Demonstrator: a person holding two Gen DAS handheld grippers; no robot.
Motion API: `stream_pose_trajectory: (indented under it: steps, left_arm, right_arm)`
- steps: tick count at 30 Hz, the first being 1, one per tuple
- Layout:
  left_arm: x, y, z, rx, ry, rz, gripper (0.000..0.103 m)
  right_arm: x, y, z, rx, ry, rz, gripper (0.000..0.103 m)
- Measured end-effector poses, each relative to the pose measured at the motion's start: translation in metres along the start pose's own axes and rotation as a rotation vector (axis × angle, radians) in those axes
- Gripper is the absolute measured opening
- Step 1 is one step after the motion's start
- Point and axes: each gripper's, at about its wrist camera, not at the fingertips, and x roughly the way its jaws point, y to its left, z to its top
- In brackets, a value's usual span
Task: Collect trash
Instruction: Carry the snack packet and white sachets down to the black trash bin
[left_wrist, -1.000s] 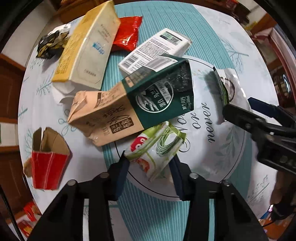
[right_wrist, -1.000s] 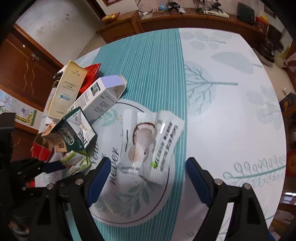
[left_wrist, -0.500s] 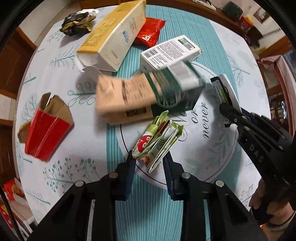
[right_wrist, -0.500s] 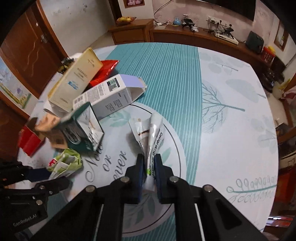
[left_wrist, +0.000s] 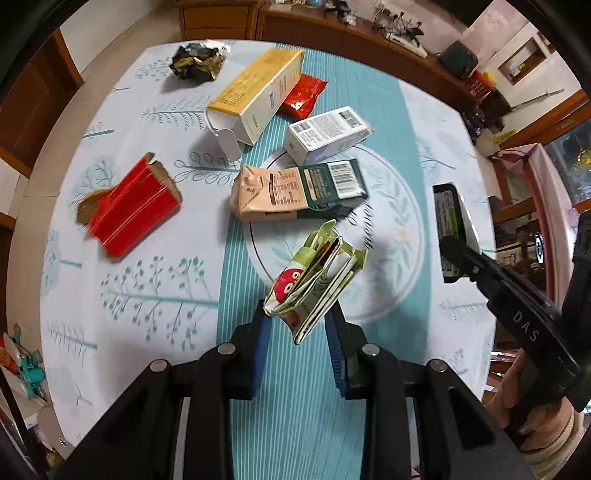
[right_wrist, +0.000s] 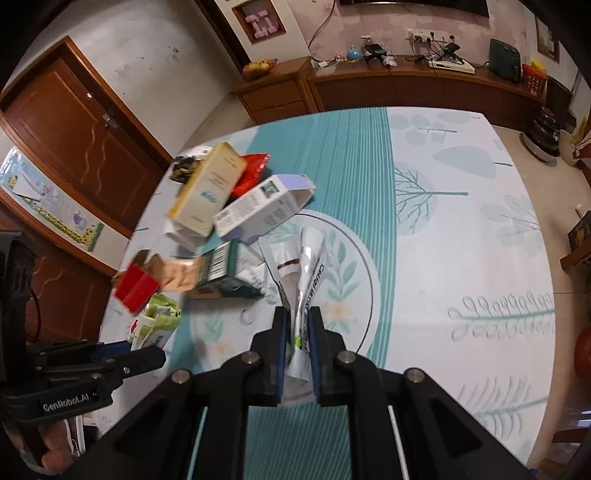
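My left gripper (left_wrist: 299, 314) is shut on a crumpled green and white snack wrapper (left_wrist: 317, 277) and holds it above the round table. In the right wrist view that wrapper (right_wrist: 157, 325) hangs at the lower left. My right gripper (right_wrist: 298, 325) is shut on a white and silver pouch (right_wrist: 303, 273), which stands up between the blue pads. The left wrist view shows this pouch (left_wrist: 448, 225) edge-on at the right, pinched by the right gripper (left_wrist: 454, 251).
On the tablecloth (left_wrist: 147, 258) lie a tan and green carton (left_wrist: 295, 194), a white box (left_wrist: 327, 133), a yellow box (left_wrist: 255, 92), a red wrapper (left_wrist: 303, 98), a red cardboard sleeve (left_wrist: 129, 210) and a dark crumpled wrapper (left_wrist: 195, 62). A wooden sideboard (right_wrist: 369, 85) stands beyond.
Both grippers closed on their items and rose off the table. The tan and green carton tipped over flat. The right jaws went from wide apart to pinching the pouch.
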Motion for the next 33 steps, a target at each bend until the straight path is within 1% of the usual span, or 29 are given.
stream_pose_trajectory:
  steps: [2, 3, 7, 10, 11, 13, 14, 17, 23, 26, 29, 33]
  left_arm:
    - [-0.011, -0.003, -0.008, 0.003, -0.013, -0.011, 0.028]
    - [-0.020, -0.001, -0.019, 0.004, -0.023, -0.015, 0.028]
    - [-0.043, 0.002, -0.045, 0.020, -0.051, -0.028, 0.028]
    - [-0.064, 0.009, -0.069, 0.055, -0.075, -0.026, 0.028]
    - [-0.074, 0.012, -0.082, 0.072, -0.084, -0.027, 0.028]
    - [-0.084, 0.017, -0.098, 0.096, -0.095, -0.030, 0.028]
    - [-0.094, 0.021, -0.112, 0.116, -0.103, -0.032, 0.028]
    - [-0.112, 0.030, -0.141, 0.162, -0.118, -0.038, 0.028]
    - [-0.148, 0.063, -0.204, 0.238, -0.154, -0.069, 0.028]
    - [-0.159, 0.080, -0.233, 0.262, -0.164, -0.088, 0.028]
    - [-0.162, 0.093, -0.260, 0.279, -0.153, -0.104, 0.028]
    - [-0.157, 0.104, -0.294, 0.309, -0.120, -0.092, 0.028]
  right_arm:
    - [-0.011, 0.007, -0.008, -0.005, -0.007, 0.004, 0.011]
    - [-0.019, 0.012, -0.014, -0.010, -0.011, 0.007, 0.011]
    - [-0.043, 0.032, -0.039, -0.032, -0.018, 0.011, 0.011]
    - [-0.063, 0.050, -0.063, -0.047, -0.027, 0.005, 0.011]
    - [-0.070, 0.056, -0.070, -0.047, -0.032, 0.003, 0.011]
    - [-0.084, 0.069, -0.088, -0.047, -0.045, -0.003, 0.011]
    - [-0.091, 0.076, -0.097, -0.046, -0.051, -0.006, 0.011]
    - [-0.111, 0.098, -0.131, -0.034, -0.078, -0.018, 0.011]
    - [-0.140, 0.138, -0.198, 0.027, -0.116, -0.052, 0.011]
    - [-0.149, 0.155, -0.227, 0.045, -0.125, -0.072, 0.011]
    - [-0.162, 0.172, -0.259, 0.055, -0.135, -0.098, 0.011]
    - [-0.173, 0.186, -0.298, 0.074, -0.110, -0.122, 0.011]
